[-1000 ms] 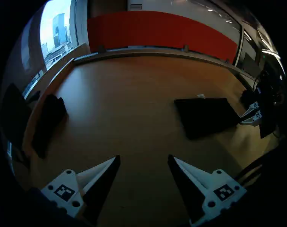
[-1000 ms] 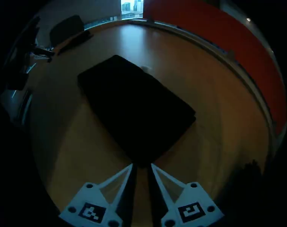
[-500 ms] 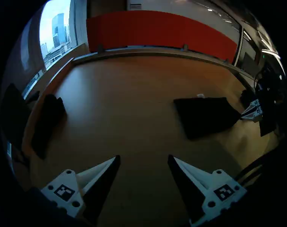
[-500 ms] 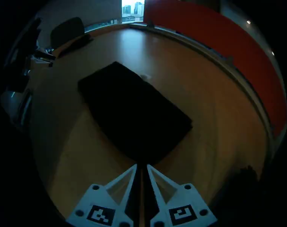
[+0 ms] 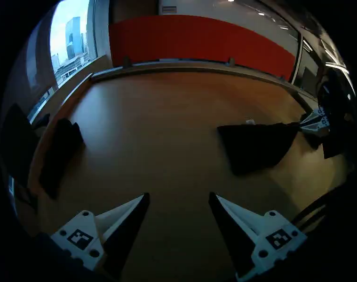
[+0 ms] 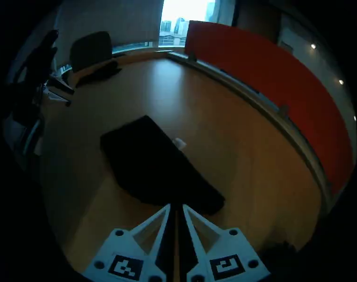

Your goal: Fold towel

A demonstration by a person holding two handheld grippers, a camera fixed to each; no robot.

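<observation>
Left gripper view puts your left gripper (image 5: 178,195) low over the wooden surface (image 5: 159,122), its jaws spread wide with bare wood between them. Well ahead and to the right lies the dark towel (image 5: 253,146). Most of it rests flat on the surface, and its far right corner is drawn up into a point where your right gripper (image 5: 303,126) holds it. A red partition (image 5: 202,40) runs along the far edge of the surface. A window (image 5: 70,37) sits at the upper left, and a dark chair back (image 5: 60,145) stands at the left edge

In the right gripper view, your right gripper's jaws are pressed almost together, pinching the near corner of the towel. The cloth stretches away from the fingertips toward the upper left, and its far part lies on the wood. A small white tag (image 6: 179,142) shows at the towel's right edge, just touching the cloth
</observation>
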